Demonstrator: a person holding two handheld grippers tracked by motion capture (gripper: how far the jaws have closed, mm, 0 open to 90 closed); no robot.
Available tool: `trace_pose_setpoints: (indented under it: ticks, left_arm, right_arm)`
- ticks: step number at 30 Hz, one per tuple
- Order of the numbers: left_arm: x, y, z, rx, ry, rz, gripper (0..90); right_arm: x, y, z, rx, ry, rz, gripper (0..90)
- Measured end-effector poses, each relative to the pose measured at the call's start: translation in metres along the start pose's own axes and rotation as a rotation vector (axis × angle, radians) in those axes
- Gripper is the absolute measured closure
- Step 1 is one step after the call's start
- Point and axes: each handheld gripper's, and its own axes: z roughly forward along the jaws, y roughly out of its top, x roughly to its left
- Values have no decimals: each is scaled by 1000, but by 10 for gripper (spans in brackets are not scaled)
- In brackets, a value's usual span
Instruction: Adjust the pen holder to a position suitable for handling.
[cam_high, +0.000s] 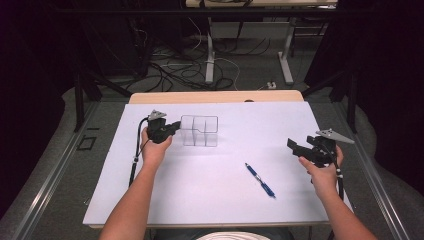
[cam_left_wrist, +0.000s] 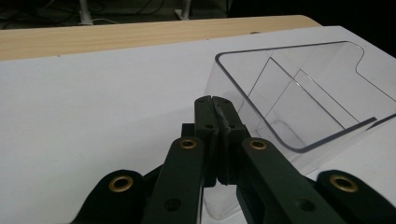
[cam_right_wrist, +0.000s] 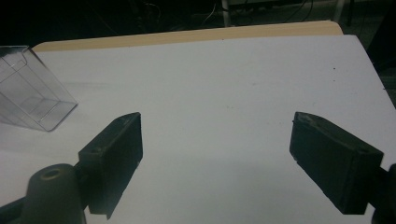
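With the left tongs (cam_high: 174, 128) pinched tight on the near wall of the clear organizer (cam_high: 200, 131) toward the desk's (cam_high: 210, 200) far-left, keep that steady while the wide-open, empty right tongs (cam_high: 296, 146) by the right edge go for the pen (cam_high: 260, 180).

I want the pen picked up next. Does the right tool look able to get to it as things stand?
Probably yes. The right tool is open and holds nothing, and the pen lies alone on bare white table between the hands, with nothing in between.
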Motion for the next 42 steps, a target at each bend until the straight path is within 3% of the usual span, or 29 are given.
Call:
trace_pose_setpoints:
  ticks: [12,25,29,42]
  left_arm:
    - [-32,-1,8,10,-32,-25,899]
    - [-38,0,13,10,-64,-23,898]
    - [-39,1,12,-15,-65,-26,897]
    - [-36,8,-18,-75,-40,10,741]
  right_arm:
    - [0,0,0,4,4,1,170]
    - [1,0,1,7,9,-13,170]
    - [2,0,0,7,5,-16,170]
    - [9,2,-1,-7,18,-77,192]
